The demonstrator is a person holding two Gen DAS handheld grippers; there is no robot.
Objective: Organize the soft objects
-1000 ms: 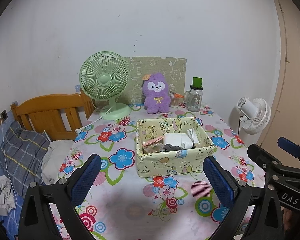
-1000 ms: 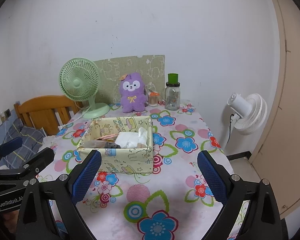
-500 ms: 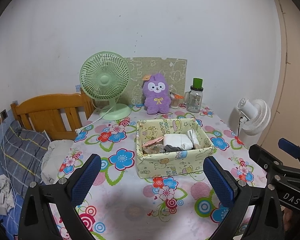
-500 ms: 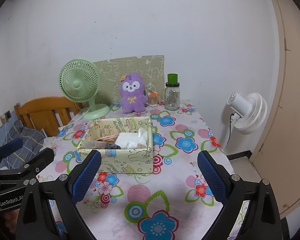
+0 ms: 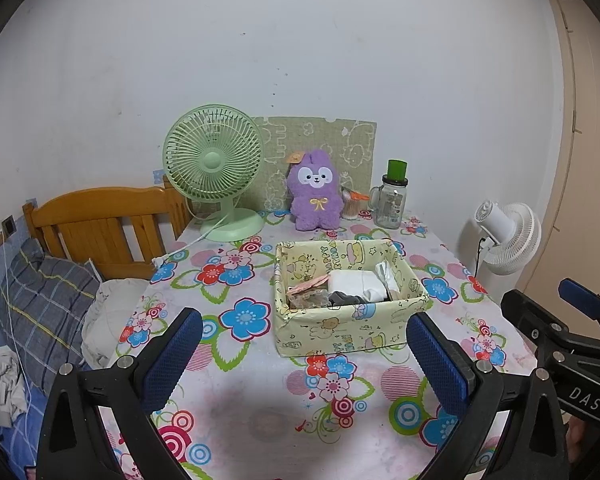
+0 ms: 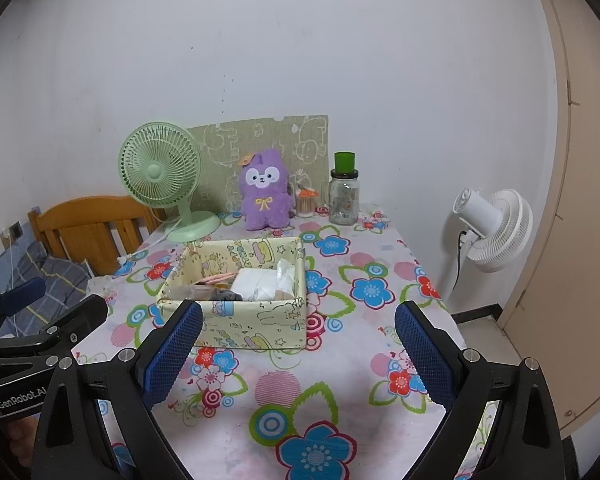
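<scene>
Both the left hand-held gripper (image 5: 304, 354) and right hand-held gripper (image 6: 298, 346) hover with jaws spread wide, holding nothing, above the floral table (image 5: 260, 412). The yellow fabric basket (image 5: 340, 332) of folded cloths (image 5: 358, 284) sits mid-table, the purple plush toy (image 5: 315, 192) behind it.

The counter (image 5: 236, 392), under a flowered cloth, carries a yellow fabric box (image 5: 342, 334), green fan (image 5: 214, 168), purple plush (image 5: 316, 192), glass jar (image 5: 390, 204) and toothpick holder (image 5: 352, 205).

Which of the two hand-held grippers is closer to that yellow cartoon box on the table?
Neither clearly. The left hand-held gripper faces the yellow box nearly head-on; the right hand-held gripper sits off the box's right front corner. Both open, short of it.
</scene>
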